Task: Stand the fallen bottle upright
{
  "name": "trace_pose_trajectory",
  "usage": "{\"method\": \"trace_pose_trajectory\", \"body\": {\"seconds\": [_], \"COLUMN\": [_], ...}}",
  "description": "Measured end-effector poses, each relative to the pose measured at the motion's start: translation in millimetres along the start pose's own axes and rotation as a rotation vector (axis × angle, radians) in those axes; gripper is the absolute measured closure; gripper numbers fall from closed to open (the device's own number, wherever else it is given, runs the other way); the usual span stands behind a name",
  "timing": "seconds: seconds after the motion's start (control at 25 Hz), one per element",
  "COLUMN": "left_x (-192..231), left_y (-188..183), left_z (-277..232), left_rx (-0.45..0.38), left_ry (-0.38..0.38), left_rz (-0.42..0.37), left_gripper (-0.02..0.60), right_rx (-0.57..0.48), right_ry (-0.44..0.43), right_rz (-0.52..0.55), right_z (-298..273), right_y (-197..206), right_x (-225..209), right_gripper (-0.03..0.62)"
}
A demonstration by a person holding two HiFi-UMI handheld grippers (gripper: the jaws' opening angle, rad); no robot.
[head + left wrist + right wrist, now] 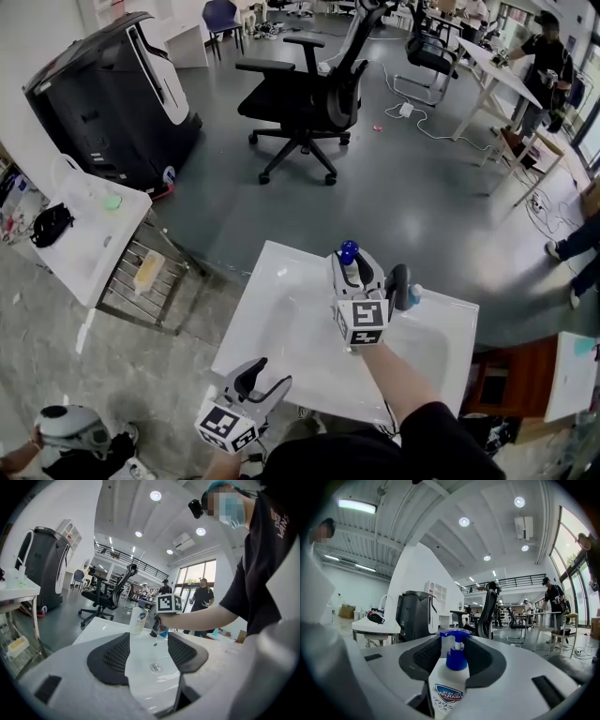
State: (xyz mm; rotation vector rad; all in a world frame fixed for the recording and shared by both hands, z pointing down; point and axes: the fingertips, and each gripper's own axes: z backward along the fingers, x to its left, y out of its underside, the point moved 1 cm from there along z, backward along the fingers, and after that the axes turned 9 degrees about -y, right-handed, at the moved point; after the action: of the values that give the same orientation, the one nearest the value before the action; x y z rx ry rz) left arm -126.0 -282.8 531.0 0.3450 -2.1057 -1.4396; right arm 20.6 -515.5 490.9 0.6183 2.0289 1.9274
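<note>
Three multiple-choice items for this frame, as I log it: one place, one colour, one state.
1. The soap bottle stands: A on the floor; B on the white washbasin; C on the office chair.
2. Its pump head is: A red; B blue; C green.
3. The left gripper is: A open, empty; B shut on the bottle; C shut on a cloth.
B: it stands upright on the washbasin, between the right gripper jaws. B: the pump head is blue. A: its jaws stand apart, nothing between.
</note>
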Motion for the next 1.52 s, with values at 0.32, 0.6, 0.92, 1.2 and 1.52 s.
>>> {"method": "trace_pose_trajectory", "body": {"seconds": [0.32, 0.6, 0.92, 1.2, 1.52], "left_x": [-2, -1, -2, -3, -14], "left_y": [3, 5, 7, 4, 2], "left_z": [7, 14, 17, 15, 13], "left_rx": [-0.003, -0.006, -0.008, -0.004, -0.006], "left_ry": [-0.002, -0.018, -0.01, 0.011, 0.074], "left_rz": [-0.004, 0.004, 0.0, -0.01, -0.039], "left_gripper": [0.331, 0.333, 0.331, 0.332, 0.331], "right_rx": [0.036, 0.096, 0.085, 0.062, 0.014], "right_ry": [-0.008, 0.024, 0.019, 0.018, -0.001], "right_rz": [0.049, 0.063, 0.035, 0.021, -0.022], "right_z": [-1, -2, 0, 7, 42], "right_y": [1, 7, 6, -5, -24], "right_x": [4, 4, 3, 5, 13], "right_gripper": [0.391, 0.326, 0.31, 0.295, 0.292]}}
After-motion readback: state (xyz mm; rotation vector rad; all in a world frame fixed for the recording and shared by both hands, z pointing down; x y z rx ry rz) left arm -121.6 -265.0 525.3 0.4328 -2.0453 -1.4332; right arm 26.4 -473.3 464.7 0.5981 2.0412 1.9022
